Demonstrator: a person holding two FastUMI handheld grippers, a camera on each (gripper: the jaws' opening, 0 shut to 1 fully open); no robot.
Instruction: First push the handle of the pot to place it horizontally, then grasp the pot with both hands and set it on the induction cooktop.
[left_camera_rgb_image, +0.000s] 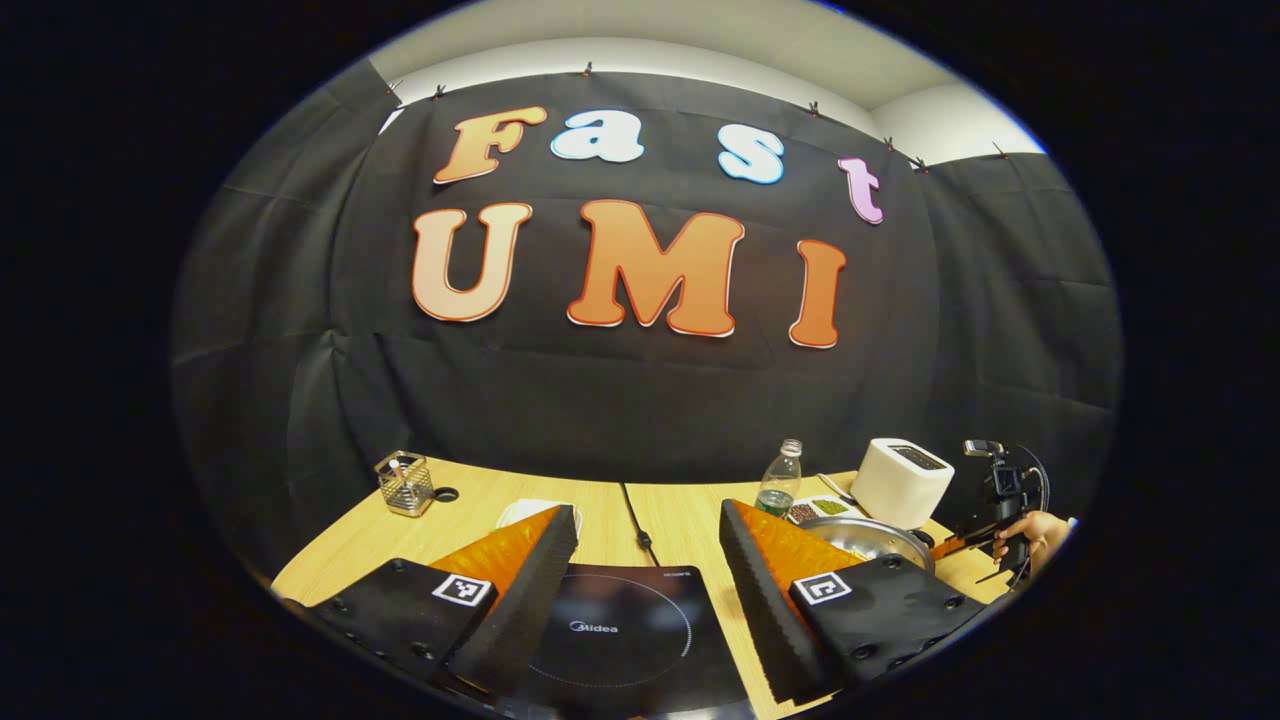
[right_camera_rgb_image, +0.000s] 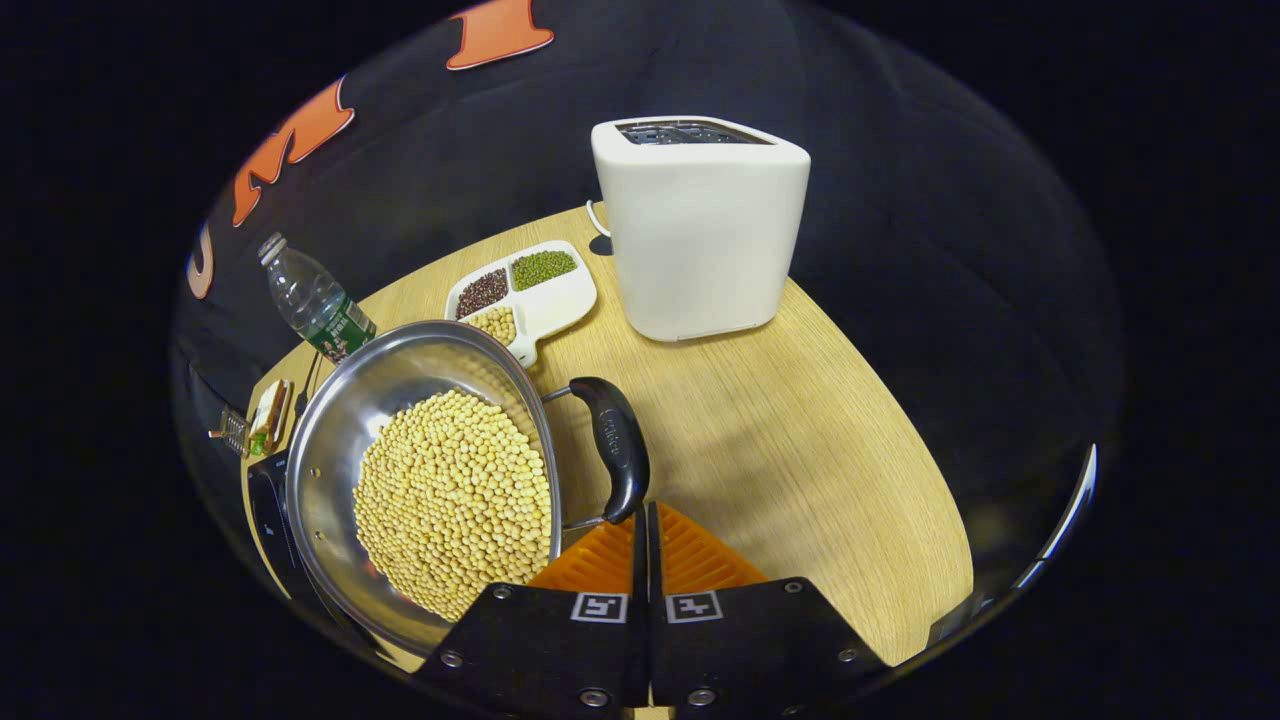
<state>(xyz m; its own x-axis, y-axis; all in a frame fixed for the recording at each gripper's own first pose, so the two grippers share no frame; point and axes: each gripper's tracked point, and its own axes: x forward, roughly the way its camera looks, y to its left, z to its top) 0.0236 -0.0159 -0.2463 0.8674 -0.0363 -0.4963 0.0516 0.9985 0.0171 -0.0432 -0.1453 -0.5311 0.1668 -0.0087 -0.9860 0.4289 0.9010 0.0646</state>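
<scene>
The right gripper (right_camera_rgb_image: 646, 512), jaws closed on nothing, sits at the handle (right_camera_rgb_image: 620, 455) of the bean-filled pot (right_camera_rgb_image: 345, 440) on the tabletop (right_camera_rgb_image: 800, 420). The left gripper (left_camera_rgb_image: 648, 520), jaws wide and empty, hovers over the cooktop (left_camera_rgb_image: 625, 625).

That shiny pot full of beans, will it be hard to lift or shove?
The pot probably feels heavy: soybeans fill much of it. Its polished steel may slide easily on the table. If tilted, the loose beans would likely shift or spill.
</scene>
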